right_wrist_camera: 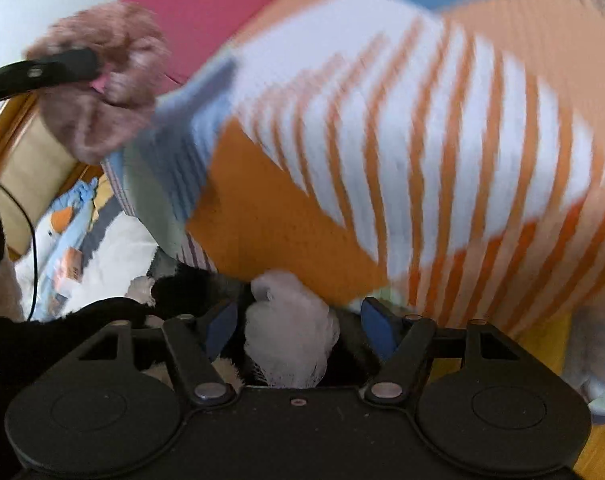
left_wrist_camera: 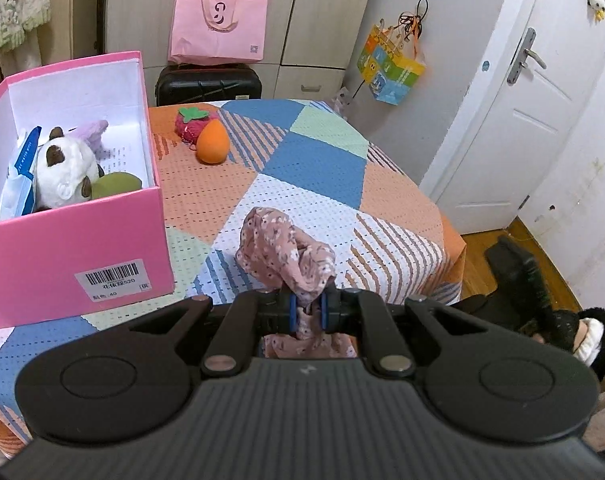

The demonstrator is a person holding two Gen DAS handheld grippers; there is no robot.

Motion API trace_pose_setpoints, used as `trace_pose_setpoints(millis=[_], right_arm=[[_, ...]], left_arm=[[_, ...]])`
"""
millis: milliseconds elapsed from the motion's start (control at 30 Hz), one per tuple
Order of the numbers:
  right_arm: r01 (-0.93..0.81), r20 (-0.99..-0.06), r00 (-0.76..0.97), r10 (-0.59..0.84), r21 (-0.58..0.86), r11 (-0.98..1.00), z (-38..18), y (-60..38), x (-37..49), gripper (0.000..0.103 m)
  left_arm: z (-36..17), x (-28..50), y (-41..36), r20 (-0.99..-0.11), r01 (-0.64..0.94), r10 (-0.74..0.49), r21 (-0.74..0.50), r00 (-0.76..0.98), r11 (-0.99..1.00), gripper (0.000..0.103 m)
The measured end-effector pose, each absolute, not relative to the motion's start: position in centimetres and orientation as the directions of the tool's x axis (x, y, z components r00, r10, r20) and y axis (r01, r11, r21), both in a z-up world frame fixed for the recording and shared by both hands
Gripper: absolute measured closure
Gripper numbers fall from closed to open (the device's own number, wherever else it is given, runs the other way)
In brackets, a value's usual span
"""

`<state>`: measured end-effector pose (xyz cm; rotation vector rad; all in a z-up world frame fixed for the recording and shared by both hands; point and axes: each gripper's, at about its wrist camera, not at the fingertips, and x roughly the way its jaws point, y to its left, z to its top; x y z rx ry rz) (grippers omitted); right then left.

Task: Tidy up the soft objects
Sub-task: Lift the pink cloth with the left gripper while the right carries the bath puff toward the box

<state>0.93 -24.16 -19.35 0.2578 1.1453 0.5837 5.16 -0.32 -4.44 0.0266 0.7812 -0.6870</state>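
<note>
Nearest the left wrist camera, the left gripper [left_wrist_camera: 307, 312] is seen with its jaws clamped on a dusty-pink floral fabric scrunchie [left_wrist_camera: 286, 256], which is bunched up above the blue pads and hangs partly below them. The scrunchie is held over the near part of a table covered by a patchwork cloth of orange, blue, green and white panels [left_wrist_camera: 302, 160]. To the left on that table an open pink cardboard box [left_wrist_camera: 82, 248] is placed, with a barcode label on its near wall; inside it a white plush animal with brown patches [left_wrist_camera: 62, 172], an olive-green soft object [left_wrist_camera: 116, 184] and a lilac plush piece [left_wrist_camera: 94, 132] are found. Well beyond the scrunchie, an orange teardrop sponge [left_wrist_camera: 212, 146] is set just beside a red knitted strawberry [left_wrist_camera: 190, 124].

In the blurred right wrist view, the right gripper [right_wrist_camera: 298, 326] is shown with its jaws apart at the table's edge; a white mesh-like soft object [right_wrist_camera: 290, 344] is seen between the pads, apparently untouched by them. The scrunchie is seen at upper left.
</note>
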Motion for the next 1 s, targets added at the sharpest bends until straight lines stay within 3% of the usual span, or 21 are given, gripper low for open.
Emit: trace_pose_setpoints(millis=[100,133,167,333,833,1000], right_arm=[[-0.293,-0.788,0.259,0.558,0.486,0.823,-20.6,-23.6,1.1,0.03],[-0.294,-0.795,0.247,0.555,0.484,0.824,-20.8,-23.2,1.0,0.039],[-0.299,-0.799,0.232,0.555,0.484,0.822,-21.0,-23.0,1.1,0.056],[-0.342,-0.82,0.232,0.524,0.435,0.833,-20.2,-22.1,0.8,0.081],[-0.545,-0.825,0.392,0.406,0.147,0.825,-11.0,-16.8,-0.5,0.085],[-0.569,-0.798,0.428,0.423,0.125,0.813,-9.7,-14.9,-0.6,0.085]], left_arm=[[-4.6,5.1,-0.5,-0.669,0.581,-0.559,-0.228,0.49,0.782,0.093],[-4.7,5.0,-0.6,-0.673,0.58,-0.559,-0.231,0.485,0.781,0.093],[-4.8,5.0,-0.5,-0.674,0.58,-0.559,-0.231,0.483,0.781,0.093],[-4.9,4.7,-0.3,-0.684,0.579,-0.547,-0.22,0.483,0.786,0.093],[-4.5,2.6,2.9,-0.662,0.568,-0.556,-0.231,0.503,0.79,0.093],[-4.0,1.7,4.7,-0.649,0.547,-0.544,-0.228,0.531,0.806,0.093]])
